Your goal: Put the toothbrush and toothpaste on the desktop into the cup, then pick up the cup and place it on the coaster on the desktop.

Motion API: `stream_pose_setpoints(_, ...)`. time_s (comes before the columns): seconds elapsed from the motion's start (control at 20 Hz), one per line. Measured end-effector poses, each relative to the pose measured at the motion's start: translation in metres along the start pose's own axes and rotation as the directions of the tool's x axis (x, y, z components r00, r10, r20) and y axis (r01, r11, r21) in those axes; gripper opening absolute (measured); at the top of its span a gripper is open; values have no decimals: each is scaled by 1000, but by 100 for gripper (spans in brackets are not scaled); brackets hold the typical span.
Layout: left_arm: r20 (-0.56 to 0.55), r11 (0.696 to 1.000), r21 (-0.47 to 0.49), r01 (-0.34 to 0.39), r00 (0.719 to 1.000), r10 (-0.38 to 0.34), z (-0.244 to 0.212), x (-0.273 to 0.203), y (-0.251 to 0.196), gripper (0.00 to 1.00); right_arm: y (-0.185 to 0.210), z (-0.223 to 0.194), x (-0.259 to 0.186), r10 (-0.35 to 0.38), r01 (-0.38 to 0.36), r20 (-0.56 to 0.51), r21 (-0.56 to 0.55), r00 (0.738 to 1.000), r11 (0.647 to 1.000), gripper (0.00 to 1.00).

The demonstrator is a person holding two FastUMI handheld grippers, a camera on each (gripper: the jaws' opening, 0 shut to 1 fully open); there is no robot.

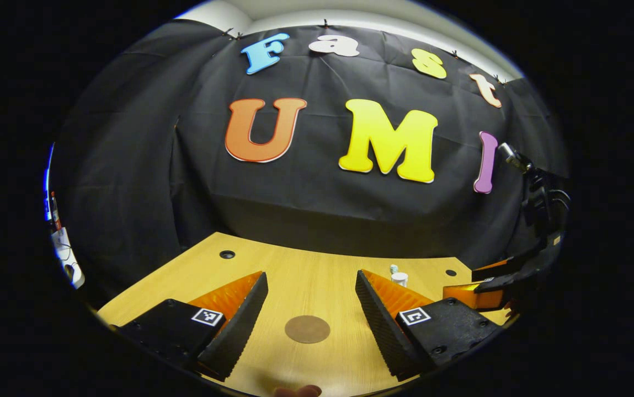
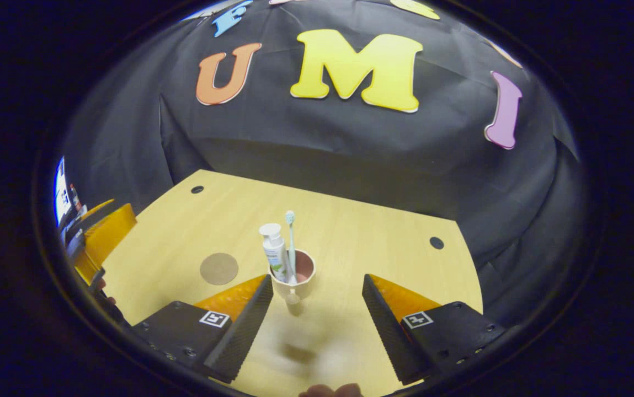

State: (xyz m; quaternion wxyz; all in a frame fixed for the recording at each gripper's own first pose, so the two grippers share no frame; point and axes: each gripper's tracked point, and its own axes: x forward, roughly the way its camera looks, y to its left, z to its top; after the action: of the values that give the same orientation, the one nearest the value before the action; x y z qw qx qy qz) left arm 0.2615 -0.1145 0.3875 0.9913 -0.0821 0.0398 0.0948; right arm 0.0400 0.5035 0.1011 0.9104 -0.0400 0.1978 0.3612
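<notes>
A beige cup (image 2: 299,282) with a pink inside stands upright on the wooden desktop (image 2: 350,231). In it stand a white toothpaste tube (image 2: 273,249) and a pale toothbrush (image 2: 291,234), head up. My right gripper (image 2: 317,278) is open, and the cup sits just ahead of its fingertips, closer to the left finger. The round brown coaster (image 2: 219,268) lies bare, left of the cup. My left gripper (image 1: 311,275) is open over the coaster (image 1: 307,329), holding nothing. In the left gripper view the toothpaste cap (image 1: 399,278) peeks up behind the right finger.
The desktop (image 1: 305,264) has small dark holes (image 1: 227,255) near its back corners and ends at the black cloth wall. The other gripper (image 1: 488,289) shows at the right edge of the left gripper view, and the other gripper (image 2: 101,234) at the left edge of the right gripper view.
</notes>
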Motion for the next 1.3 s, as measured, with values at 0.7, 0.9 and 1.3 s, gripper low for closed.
stream_pose_setpoints(0.7,-46,985,-57,-163,986,160,0,-23,106,100,25,-69,94,57,-24,-571,66,819,998,96)
stream_pose_setpoints(0.9,-76,979,-51,-195,979,191,-9,-28,121,100,24,-78,114,31,-38,-620,2,784,999,96)
stream_pose_setpoints(1.3,-135,980,-41,-197,973,189,-24,-26,131,100,28,-100,130,19,-76,-709,-49,705,996,77)
